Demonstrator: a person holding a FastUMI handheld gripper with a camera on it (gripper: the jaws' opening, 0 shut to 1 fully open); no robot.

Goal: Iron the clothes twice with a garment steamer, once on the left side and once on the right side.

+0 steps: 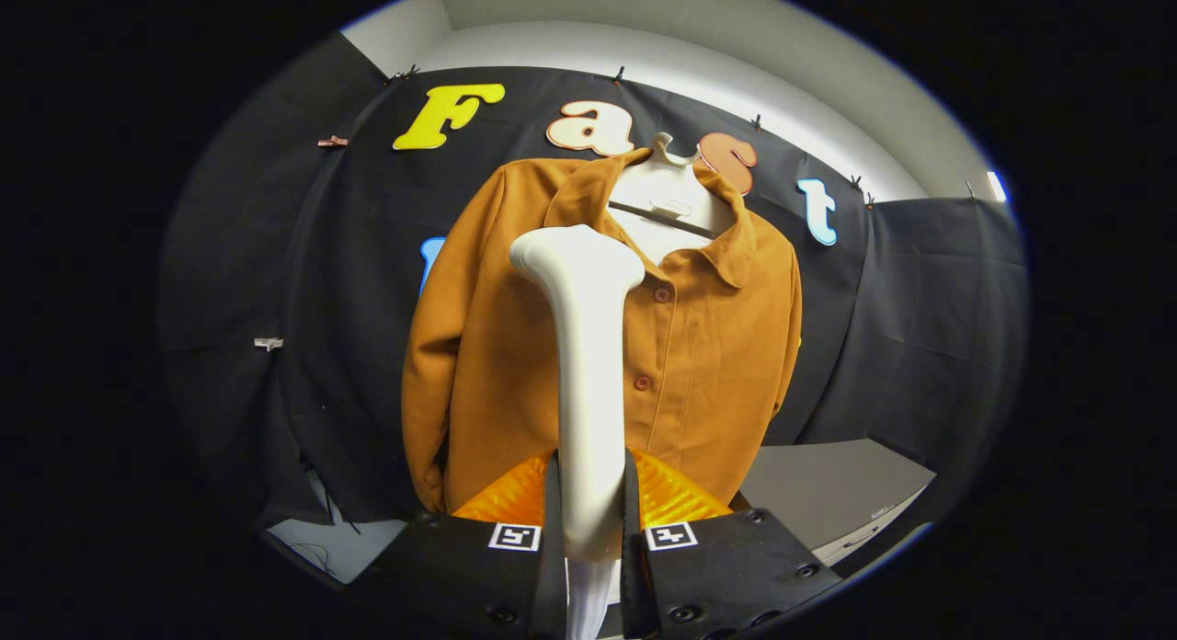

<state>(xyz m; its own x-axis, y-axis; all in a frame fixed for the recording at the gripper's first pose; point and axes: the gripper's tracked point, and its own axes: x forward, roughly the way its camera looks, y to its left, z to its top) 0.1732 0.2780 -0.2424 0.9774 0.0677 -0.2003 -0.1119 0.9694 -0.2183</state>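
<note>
Grasping the garment steamer [586, 382] by its handle, the gripper [588, 530] holds it upright, both fingers [553, 530] pressed against its sides. Gripper view: the steamer head stands just ahead of the fingers, before the upper chest of the shirt [708, 346], which hangs buttoned on a hanger [667, 176] against the booth wall. A table [828, 488] lies below the shirt's hem.

Gripper [588, 507] clamped on steamer handle [588, 382]
</note>
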